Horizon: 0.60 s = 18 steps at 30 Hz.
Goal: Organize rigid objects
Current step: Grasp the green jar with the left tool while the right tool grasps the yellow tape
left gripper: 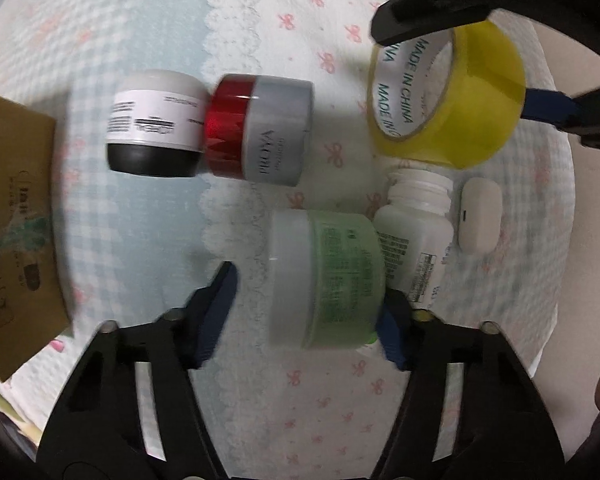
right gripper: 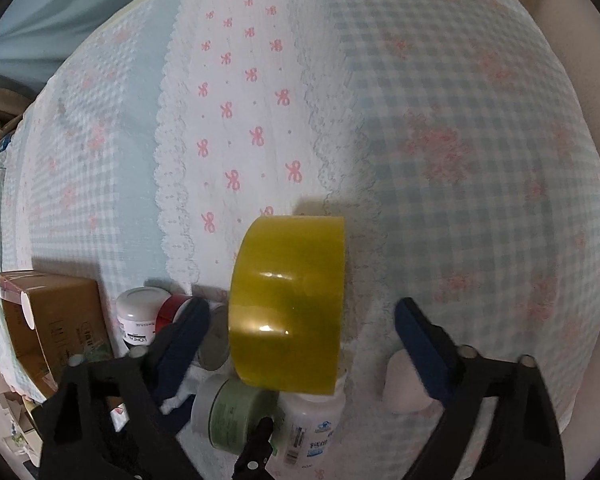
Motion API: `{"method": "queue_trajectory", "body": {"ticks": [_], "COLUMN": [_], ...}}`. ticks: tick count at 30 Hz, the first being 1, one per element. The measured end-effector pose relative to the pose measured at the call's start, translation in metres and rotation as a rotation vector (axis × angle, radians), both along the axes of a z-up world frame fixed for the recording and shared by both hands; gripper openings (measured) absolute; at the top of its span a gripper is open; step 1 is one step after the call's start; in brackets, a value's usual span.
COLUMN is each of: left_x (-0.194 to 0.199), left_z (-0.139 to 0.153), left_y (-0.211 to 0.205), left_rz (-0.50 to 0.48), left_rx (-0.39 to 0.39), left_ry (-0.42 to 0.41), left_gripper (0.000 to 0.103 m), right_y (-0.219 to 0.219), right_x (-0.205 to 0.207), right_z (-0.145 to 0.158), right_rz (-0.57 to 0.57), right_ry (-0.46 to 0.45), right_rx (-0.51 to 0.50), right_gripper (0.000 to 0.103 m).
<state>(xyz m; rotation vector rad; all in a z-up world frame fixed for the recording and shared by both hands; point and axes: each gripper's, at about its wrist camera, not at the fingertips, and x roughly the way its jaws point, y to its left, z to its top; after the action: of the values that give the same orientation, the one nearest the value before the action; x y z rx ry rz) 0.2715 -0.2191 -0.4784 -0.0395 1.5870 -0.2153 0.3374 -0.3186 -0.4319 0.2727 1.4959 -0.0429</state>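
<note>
Straddling the green jar (left gripper: 332, 280) with my left gripper (left gripper: 312, 304), pads not yet pressing, and the tape roll (right gripper: 288, 304) inside my half-open right gripper (right gripper: 300, 320), I fear either rolling sideways into the white bottle (left gripper: 416, 236) on this soft bed (right gripper: 460, 160)

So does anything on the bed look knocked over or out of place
Yes. Three jars lie tipped on their sides: the green jar, the red and grey jar and the black and white jar. The white bottle lies flat with no cap showing. The yellow tape roll stands on edge.
</note>
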Motion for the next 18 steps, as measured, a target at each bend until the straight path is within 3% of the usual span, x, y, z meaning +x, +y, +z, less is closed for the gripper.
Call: {"method": "queue_trajectory", "body": {"ticks": [3,5,7,8,18], "left_x": [-0.002,-0.003,-0.003,-0.003,0.001], "left_z": [-0.004,-0.004,-0.004,-0.004,0.03], "left_y": [-0.009,-0.011,-0.01,-0.01,0.008], "left_rz": [-0.03,-0.03,-0.02,-0.015,0.001], "left_rx": [0.023,0.025,0.019,0.016,0.001], "left_ry": [0.0,-0.003,-0.004,-0.004,-0.057], "left_gripper": [0.043,0.043,0.042,0.042,0.041], "right_y": [0.0,0.0,-0.001,-0.001,-0.008], "right_x": [0.0,0.0,-0.001,-0.001,-0.009], "right_z": [-0.006,-0.008,-0.01,-0.01,0.01], "right_rz": [-0.004,-0.003,0.002,0.002,-0.016], "right_ry": [0.014,0.018,0.025,0.026,-0.012], "right_rx": [0.003,-0.006,0.005,0.01,0.011], "right_gripper": [0.07,0.059,0.041,0.038,0.038]}}
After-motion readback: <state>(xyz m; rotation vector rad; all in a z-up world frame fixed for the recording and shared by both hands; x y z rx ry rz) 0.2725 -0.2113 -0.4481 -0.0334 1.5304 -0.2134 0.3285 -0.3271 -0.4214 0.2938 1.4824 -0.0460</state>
